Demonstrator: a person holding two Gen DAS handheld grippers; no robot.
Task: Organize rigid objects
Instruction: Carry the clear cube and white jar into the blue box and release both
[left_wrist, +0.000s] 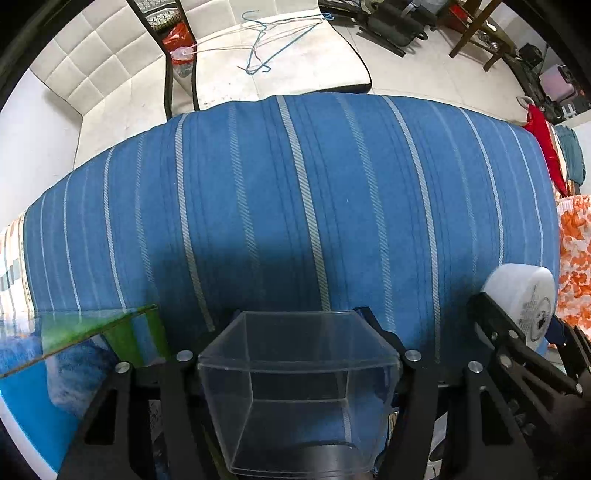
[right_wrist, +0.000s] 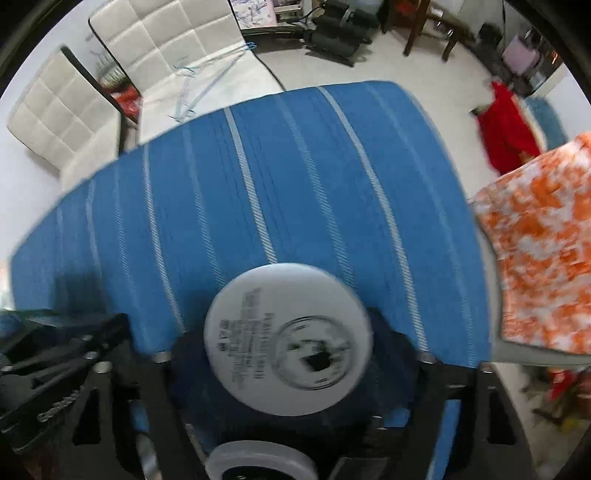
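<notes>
A clear plastic box (left_wrist: 295, 391) sits between the black fingers of my left gripper (left_wrist: 299, 354), which is shut on it above the blue striped cloth (left_wrist: 295, 203). My right gripper (right_wrist: 291, 354) is shut on a white round jar (right_wrist: 288, 343), whose printed bottom faces the camera. In the left wrist view the same white jar (left_wrist: 524, 295) and the right gripper's black frame show at the right edge. A second white round object (right_wrist: 258, 461) lies at the bottom of the right wrist view, partly hidden.
A flat glossy blue-and-green package (left_wrist: 74, 347) lies at the left. White padded chairs (left_wrist: 110, 66) with wire hangers (left_wrist: 266, 44) stand beyond the table. An orange-and-white cloth (right_wrist: 543, 240) hangs at the right. Red fabric (right_wrist: 509, 125) lies on the floor.
</notes>
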